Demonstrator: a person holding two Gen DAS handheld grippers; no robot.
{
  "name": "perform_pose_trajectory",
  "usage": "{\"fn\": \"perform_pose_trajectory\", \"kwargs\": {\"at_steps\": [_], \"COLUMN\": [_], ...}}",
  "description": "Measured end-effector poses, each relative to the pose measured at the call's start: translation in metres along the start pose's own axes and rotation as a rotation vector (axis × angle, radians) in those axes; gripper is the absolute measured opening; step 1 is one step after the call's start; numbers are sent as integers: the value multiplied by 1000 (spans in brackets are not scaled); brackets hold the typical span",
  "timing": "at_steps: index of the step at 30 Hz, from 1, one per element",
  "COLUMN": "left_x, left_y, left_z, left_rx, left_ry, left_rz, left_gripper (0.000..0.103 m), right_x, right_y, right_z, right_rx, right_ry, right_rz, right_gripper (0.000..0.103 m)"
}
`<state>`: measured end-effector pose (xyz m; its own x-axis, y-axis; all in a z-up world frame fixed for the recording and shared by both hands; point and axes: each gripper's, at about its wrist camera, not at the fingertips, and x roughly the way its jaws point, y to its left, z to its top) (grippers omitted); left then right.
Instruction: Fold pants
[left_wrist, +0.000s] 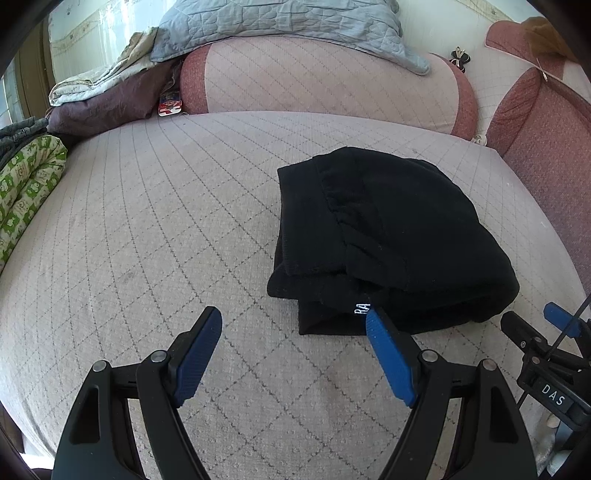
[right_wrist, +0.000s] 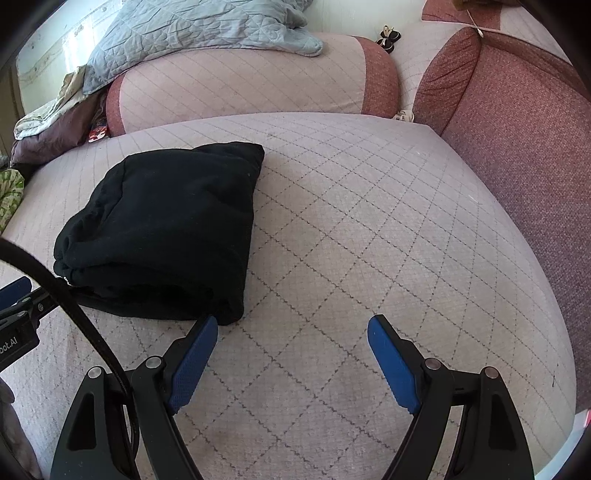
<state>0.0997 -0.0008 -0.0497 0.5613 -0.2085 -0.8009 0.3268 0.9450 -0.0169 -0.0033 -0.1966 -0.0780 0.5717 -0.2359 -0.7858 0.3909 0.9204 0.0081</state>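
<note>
— So, from the left wrist camera, what do you get?

— Black pants (left_wrist: 388, 240) lie folded into a compact bundle on the quilted pink cushion (left_wrist: 147, 240), right of centre. White letters show at the bundle's near edge. The left gripper (left_wrist: 293, 325) has its jaws spread wide, nothing between them; its right blue pad sits at the bundle's near edge, though I cannot tell if it touches. The left pad hangs over bare cushion.

— Anything else there?

— The right gripper (left_wrist: 532, 321) shows at the far right edge, near the bundle's corner. Behind, a pink bolster (left_wrist: 325, 81) carries a grey-blue quilt (left_wrist: 280, 26), and a green patterned cloth (left_wrist: 26, 192) sits at the left edge.

— And the right wrist camera?

— Same bundle (right_wrist: 159, 229), now left of centre on the cushion (right_wrist: 369, 240). The right gripper (right_wrist: 291, 325) is also spread wide and empty. Its left pad sits just at the bundle's near right corner; contact is unclear. The right pad is over bare quilted fabric.

— Surroundings?

— A black cable (right_wrist: 74, 314) curves across the lower left, with part of the left gripper (right_wrist: 16, 295) at the left edge beside it. The bolster (right_wrist: 240, 81) and quilt (right_wrist: 192, 29) lie behind, and a dark red sofa back (right_wrist: 517, 129) rises on the right.
</note>
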Motion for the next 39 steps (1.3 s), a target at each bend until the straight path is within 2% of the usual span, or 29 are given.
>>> {"fn": "perform_pose_trajectory", "kwargs": {"at_steps": [26, 39], "left_x": [6, -29], "left_y": [7, 38], "left_z": [0, -5], "left_rx": [-19, -104], "left_ry": [32, -64], "left_rz": [-8, 30], "left_gripper": [80, 80], "right_x": [-2, -2], "right_y": [4, 5], "right_z": [-1, -8], "right_rx": [-7, -15], "right_ry": [-9, -31], "right_rz": [24, -8], "right_gripper": [89, 90]}}
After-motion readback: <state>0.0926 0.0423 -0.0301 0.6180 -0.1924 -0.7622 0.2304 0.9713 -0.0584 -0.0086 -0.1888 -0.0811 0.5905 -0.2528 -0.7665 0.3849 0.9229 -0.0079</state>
